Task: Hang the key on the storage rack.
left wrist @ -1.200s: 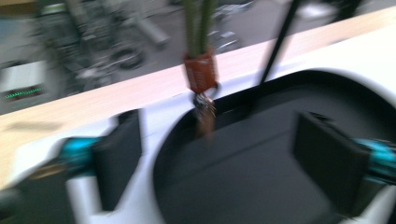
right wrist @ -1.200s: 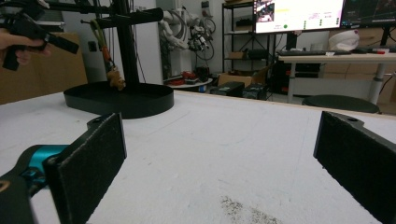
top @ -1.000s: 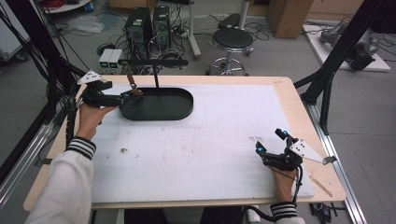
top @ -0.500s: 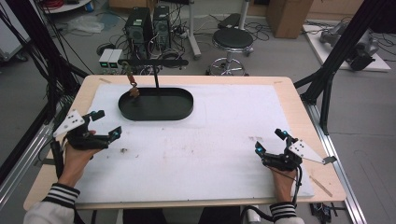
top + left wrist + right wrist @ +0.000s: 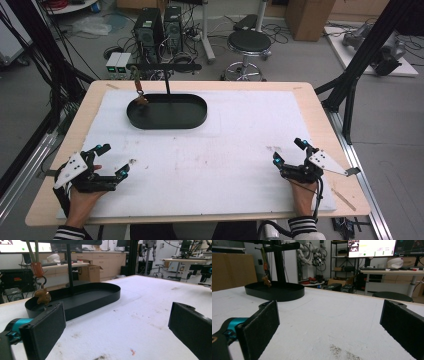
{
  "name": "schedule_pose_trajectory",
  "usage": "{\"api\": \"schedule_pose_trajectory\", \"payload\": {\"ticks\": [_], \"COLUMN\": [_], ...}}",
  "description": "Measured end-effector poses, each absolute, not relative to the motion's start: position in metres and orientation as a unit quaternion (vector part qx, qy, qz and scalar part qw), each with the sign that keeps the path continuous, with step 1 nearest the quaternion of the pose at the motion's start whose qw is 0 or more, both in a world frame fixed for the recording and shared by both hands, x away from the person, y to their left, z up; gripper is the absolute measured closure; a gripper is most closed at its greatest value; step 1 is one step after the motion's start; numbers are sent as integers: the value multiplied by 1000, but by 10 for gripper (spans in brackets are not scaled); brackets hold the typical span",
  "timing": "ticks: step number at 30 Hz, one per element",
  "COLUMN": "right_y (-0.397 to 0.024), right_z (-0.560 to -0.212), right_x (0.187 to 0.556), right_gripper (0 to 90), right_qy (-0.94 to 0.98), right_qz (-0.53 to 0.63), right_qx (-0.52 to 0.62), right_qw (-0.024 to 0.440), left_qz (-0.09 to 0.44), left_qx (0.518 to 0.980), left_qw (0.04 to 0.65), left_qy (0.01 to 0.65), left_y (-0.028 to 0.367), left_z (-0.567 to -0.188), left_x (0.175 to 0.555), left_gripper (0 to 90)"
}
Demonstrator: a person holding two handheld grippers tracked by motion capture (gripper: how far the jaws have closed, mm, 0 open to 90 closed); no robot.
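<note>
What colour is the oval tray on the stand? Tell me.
Black. The oval tray shows best in the high view, with its upright post black as well.

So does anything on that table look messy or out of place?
Only small things: the white mat has faint reddish and dark smudges near its front middle. The keychain hangs neatly from the stand over the tray.

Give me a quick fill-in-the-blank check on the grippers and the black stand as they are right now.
1. The small brown keychain charm hangs from the stand's ____ bar.
2. The black oval tray sits nearer the ____ gripper.
3. The left gripper and the right gripper both have their jaws ____.

Missing words: horizontal; left; open
</note>
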State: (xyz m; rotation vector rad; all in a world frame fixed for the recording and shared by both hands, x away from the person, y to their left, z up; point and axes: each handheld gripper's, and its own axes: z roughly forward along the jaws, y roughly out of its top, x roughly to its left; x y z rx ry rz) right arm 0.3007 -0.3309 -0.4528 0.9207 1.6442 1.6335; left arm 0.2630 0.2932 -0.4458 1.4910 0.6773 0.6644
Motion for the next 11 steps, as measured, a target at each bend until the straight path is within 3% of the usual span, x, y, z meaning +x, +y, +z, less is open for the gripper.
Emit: {"api": "schedule_pose_trajectory", "payload": {"ticks": [11], "right_y": [-331], "right_z": [-453], "right_x": [301], "right_gripper": [14], "right_qy": [624], "right_qz": [621], "right_qx": [349], "right_qw": [321], "left_qz": [305], "left_qx": [634], "left_qw": [643], "left_qy": [302], "left_y": [295], "left_z": [-454], "left_x": [260], "left_gripper": [17]}}
